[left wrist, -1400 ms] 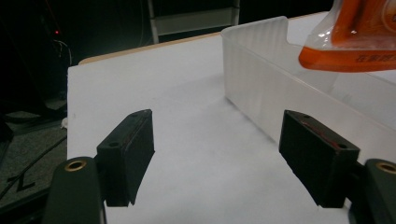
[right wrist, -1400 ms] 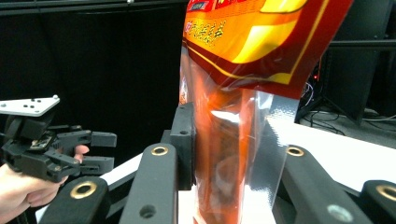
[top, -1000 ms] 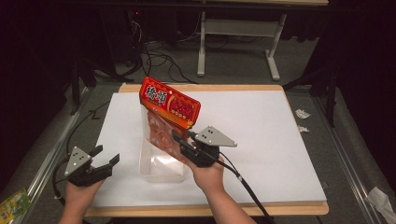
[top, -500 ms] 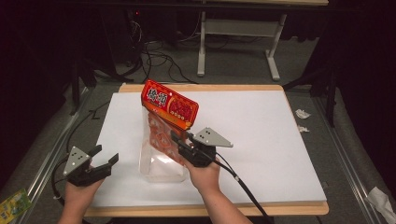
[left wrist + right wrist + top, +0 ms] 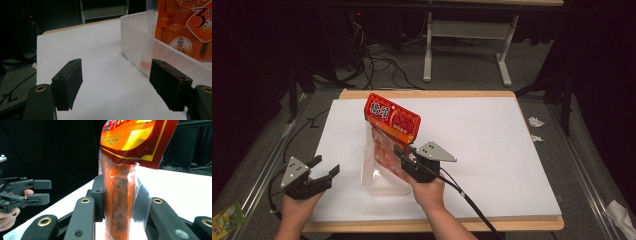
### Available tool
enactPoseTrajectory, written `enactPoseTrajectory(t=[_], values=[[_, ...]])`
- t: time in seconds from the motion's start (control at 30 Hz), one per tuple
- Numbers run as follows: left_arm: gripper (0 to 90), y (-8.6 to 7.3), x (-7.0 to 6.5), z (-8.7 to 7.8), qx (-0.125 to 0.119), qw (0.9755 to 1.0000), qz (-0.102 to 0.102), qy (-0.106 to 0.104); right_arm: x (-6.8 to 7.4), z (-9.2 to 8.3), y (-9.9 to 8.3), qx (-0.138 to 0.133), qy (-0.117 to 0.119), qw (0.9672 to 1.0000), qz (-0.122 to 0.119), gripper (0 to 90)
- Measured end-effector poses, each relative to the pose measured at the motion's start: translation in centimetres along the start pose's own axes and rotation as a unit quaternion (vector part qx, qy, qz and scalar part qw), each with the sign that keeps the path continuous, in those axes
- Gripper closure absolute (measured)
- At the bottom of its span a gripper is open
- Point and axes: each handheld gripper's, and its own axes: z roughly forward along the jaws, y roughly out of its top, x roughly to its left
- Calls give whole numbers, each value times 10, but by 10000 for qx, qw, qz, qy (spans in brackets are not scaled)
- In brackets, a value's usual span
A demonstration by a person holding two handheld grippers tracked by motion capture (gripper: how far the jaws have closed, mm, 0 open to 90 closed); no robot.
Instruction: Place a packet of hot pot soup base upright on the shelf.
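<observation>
Right gripper [image 5: 404,157] is clamped on the orange snack bag [image 5: 389,132], which sits mid-frame with its bottom down in the clear plastic bin [image 5: 379,182] on the table [image 5: 492,150]. Left gripper [image 5: 326,169] hangs open and empty at lower left. Risk as I see it: the floppy bag could catch the bin wall and tip it, since nothing's steadying the bin
</observation>
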Motion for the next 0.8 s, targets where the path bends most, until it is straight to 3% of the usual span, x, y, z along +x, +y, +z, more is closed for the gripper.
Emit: enactPoseTrajectory(t=[0.27,0.57,0.8], values=[[273,0,-1,0,10,10000,10,-17,6,1,-4,-31,-1,10000,27,715],[275,0,0,0,11,10000,-17,-21,11,-2,-10,-62,-6,9993,-367,715],[276,-1,1,0,7,10000,-39,-7,11,-8,-21,66,46,9989,-471,713]])
